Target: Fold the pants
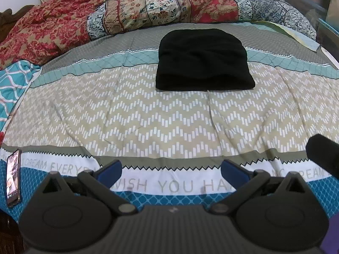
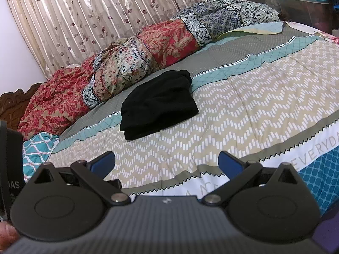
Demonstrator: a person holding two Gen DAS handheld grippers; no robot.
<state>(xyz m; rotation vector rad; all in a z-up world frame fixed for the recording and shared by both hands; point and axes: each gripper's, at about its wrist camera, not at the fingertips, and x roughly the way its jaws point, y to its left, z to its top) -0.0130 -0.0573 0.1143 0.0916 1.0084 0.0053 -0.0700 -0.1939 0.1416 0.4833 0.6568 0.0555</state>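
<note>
The black pants (image 1: 203,61) lie folded into a compact rectangle on the patterned bedspread (image 1: 148,110), in the middle toward the far side. They also show in the right wrist view (image 2: 157,105). My left gripper (image 1: 170,174) is open and empty, held well back over the near edge of the bed. My right gripper (image 2: 166,165) is open and empty too, also well short of the pants, which lie ahead of it and slightly left.
A crumpled floral quilt (image 1: 137,10) is piled along the far side of the bed. A phone (image 1: 13,177) lies at the near left edge. A teal patterned cloth (image 1: 14,82) sits at the left. Curtains (image 2: 95,10) hang behind the bed.
</note>
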